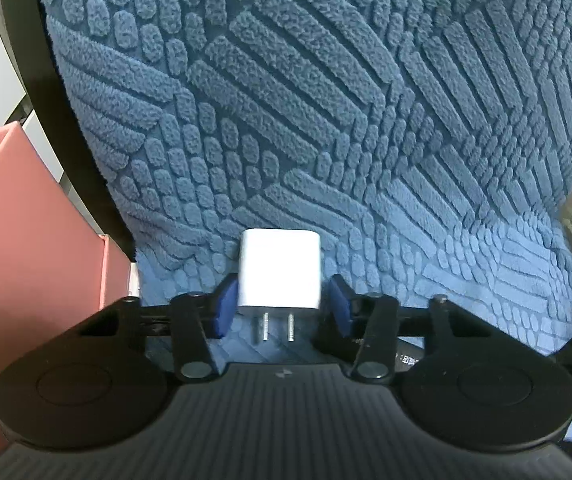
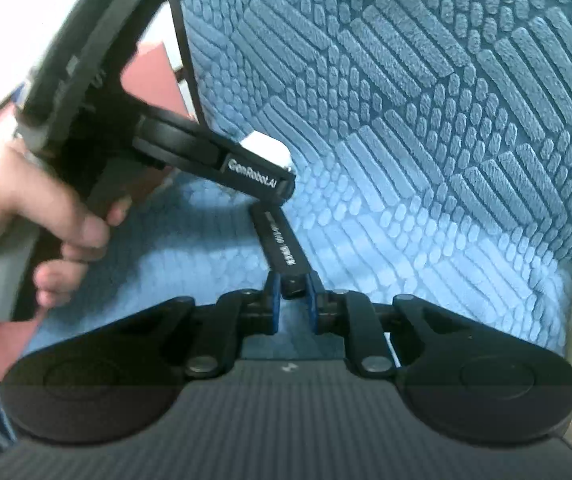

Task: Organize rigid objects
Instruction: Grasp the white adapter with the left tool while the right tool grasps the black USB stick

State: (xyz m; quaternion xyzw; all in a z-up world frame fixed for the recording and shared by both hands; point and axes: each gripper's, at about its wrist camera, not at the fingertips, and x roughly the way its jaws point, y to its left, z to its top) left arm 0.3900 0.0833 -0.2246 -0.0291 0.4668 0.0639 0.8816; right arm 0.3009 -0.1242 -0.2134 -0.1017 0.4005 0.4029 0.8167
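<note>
Left gripper (image 1: 279,304) frames a white wall charger (image 1: 279,270) between its blue pads (image 1: 225,306), with a sliver of gap on the right side, so a firm grip cannot be confirmed; the prongs point back at the camera. Right gripper (image 2: 293,298) is clamped on a black bar (image 2: 284,246) over the blue textured mat (image 2: 425,120). A pink box (image 1: 26,220) stands left of the mat.
</note>
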